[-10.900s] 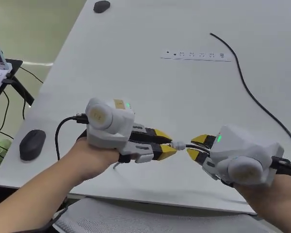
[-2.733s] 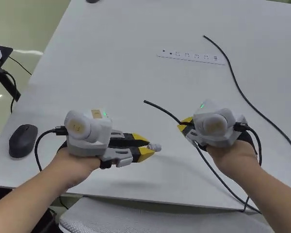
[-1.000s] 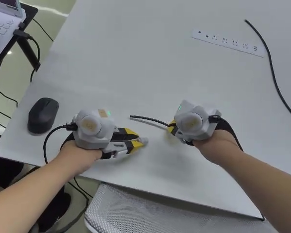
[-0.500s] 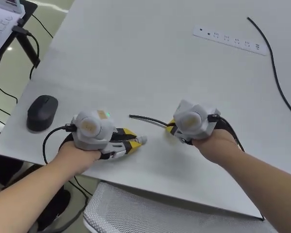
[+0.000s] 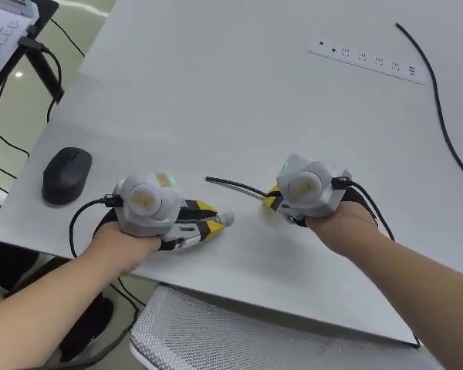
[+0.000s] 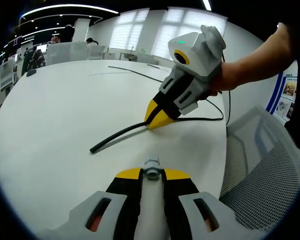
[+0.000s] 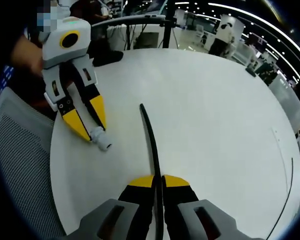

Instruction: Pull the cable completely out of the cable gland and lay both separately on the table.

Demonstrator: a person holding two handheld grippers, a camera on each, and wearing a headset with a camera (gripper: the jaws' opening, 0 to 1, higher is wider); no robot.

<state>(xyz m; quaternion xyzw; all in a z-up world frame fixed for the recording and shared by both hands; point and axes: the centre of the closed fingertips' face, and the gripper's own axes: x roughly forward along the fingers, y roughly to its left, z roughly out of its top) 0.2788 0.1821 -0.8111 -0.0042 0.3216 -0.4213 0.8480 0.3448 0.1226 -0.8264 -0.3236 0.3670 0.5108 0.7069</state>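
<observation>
Head view: both grippers sit low over the near edge of the white table, their yellow tips facing each other with a gap between them. The left gripper has its jaws closed on the small white cable gland, which sticks out past the tips toward the right. In the left gripper view the left gripper clamps the cable gland between its yellow pads, with only the round end of the gland showing. The right gripper is closed on the black cable, and the cable's free end runs out to the left across the table, apart from the gland and joined to nothing. In the right gripper view the cable comes straight up from between the closed jaws of the right gripper and ends bare on the tabletop, just beside the gland (whether the gland itself touches the surface cannot be told). Farther off on the table are a black mouse to the left, a white power strip and a second black cord at the far right.
</observation>
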